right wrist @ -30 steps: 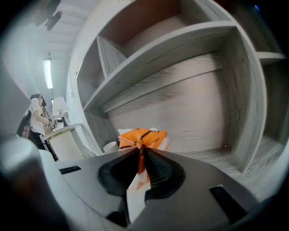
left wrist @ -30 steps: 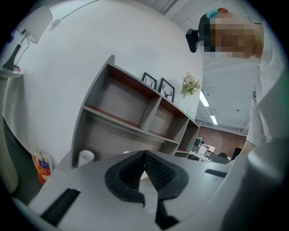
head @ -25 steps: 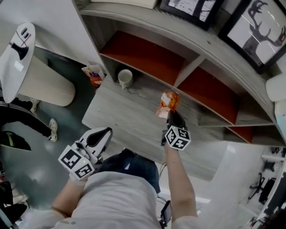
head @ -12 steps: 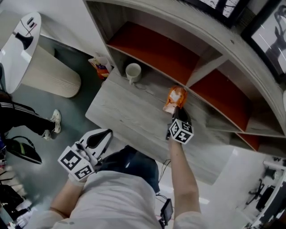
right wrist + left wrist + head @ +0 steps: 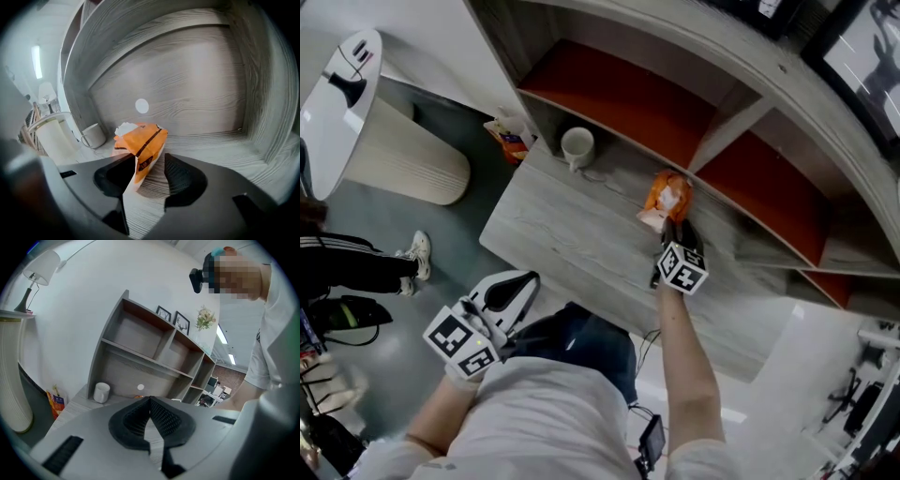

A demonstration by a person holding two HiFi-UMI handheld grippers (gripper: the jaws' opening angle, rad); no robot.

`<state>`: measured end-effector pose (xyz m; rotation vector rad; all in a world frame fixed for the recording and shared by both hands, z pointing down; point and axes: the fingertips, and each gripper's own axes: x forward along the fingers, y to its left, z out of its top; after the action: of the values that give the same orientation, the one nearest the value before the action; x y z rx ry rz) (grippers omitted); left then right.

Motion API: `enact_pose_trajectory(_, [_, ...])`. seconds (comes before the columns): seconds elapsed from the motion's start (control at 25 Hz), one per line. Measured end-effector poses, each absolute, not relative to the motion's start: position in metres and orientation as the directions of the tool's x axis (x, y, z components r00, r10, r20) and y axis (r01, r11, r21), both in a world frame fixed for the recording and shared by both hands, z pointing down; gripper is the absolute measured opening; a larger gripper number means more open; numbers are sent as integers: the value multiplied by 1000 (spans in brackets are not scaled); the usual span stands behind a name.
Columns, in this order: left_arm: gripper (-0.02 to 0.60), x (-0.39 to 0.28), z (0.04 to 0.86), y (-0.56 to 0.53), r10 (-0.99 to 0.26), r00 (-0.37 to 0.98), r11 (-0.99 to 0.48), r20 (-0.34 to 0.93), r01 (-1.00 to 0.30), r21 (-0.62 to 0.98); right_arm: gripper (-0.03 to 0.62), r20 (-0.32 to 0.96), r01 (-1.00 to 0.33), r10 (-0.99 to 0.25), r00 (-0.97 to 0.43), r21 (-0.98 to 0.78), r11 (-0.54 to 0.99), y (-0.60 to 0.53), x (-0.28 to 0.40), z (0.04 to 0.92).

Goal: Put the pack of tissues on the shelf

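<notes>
The orange tissue pack [image 5: 668,200] stands on the grey wooden shelf board [image 5: 562,234], below the divider between two red-backed compartments. My right gripper [image 5: 677,225] is right behind it and its jaws are opening. In the right gripper view the pack [image 5: 140,143] sits between the jaws of my right gripper [image 5: 150,158], leaning on the left pad, with a gap to the right pad. My left gripper [image 5: 517,281] hangs low beside my body, away from the shelf. In the left gripper view, my left gripper [image 5: 150,399] has its pads meeting with nothing in them.
A white mug [image 5: 577,147] stands on the same board to the pack's left. An orange snack bag [image 5: 511,141] lies by the shelf's left end. A white round table [image 5: 337,94] and another person's legs [image 5: 366,267] are at the left.
My right gripper carried the pack forward and set it on the shelf board. Its jaws went from closed on the pack to parted. The left gripper stayed put.
</notes>
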<state>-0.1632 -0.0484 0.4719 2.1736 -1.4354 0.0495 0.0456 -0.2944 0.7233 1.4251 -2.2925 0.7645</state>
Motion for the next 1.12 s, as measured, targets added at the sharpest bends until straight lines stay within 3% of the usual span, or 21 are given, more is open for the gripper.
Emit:
enact_pose_trajectory(0.76, [15,-151,458,-66,-802,528,-407,280,-826,390,192,523,-870,-696,-493,-324,373,-266,50,704])
enact_pose_trajectory(1.0, [15,-149,460,-70,-792,538,-419,288,-823,383,305,603,-871,-629,-491,-361,334,-268,51,729])
enact_pose_trajectory(1.12, [15,-149,463,-71,-791,535,-415,295,-825,383,322,613,-861,-604,-509,-367,353,-266,47,734])
